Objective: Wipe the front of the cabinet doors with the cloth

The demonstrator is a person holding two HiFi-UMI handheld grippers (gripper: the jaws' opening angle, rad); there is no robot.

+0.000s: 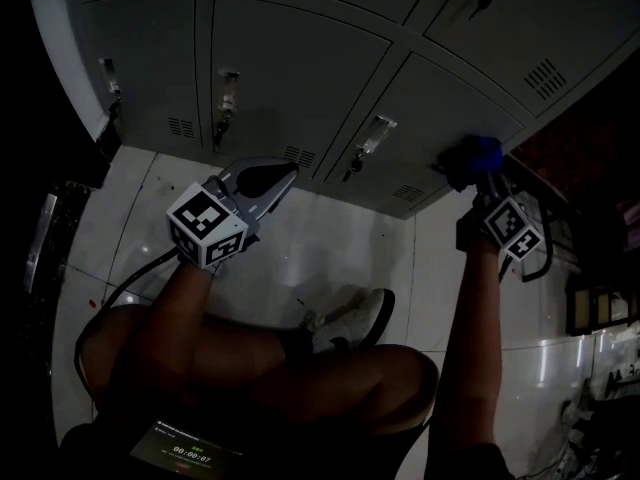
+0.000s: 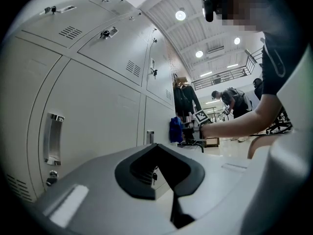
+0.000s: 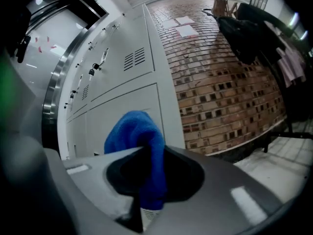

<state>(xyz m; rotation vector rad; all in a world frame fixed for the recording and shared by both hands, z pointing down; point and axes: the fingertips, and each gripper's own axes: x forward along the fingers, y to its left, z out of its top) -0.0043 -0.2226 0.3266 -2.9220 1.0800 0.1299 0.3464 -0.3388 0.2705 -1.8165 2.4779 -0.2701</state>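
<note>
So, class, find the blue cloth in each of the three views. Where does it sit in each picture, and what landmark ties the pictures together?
Head view: the blue cloth is at the upper right, by the lowest doors.
Left gripper view: the cloth is small, near the centre, far along the row.
Right gripper view: the cloth is at the centre, pinched in the right gripper.
Shared landmark: the grey cabinet doors.

The head camera is looking steeply down the cabinet doors. The left tool's camera is facing along them; the right tool's is sitting nearest. All are sharing the cloth.
</note>
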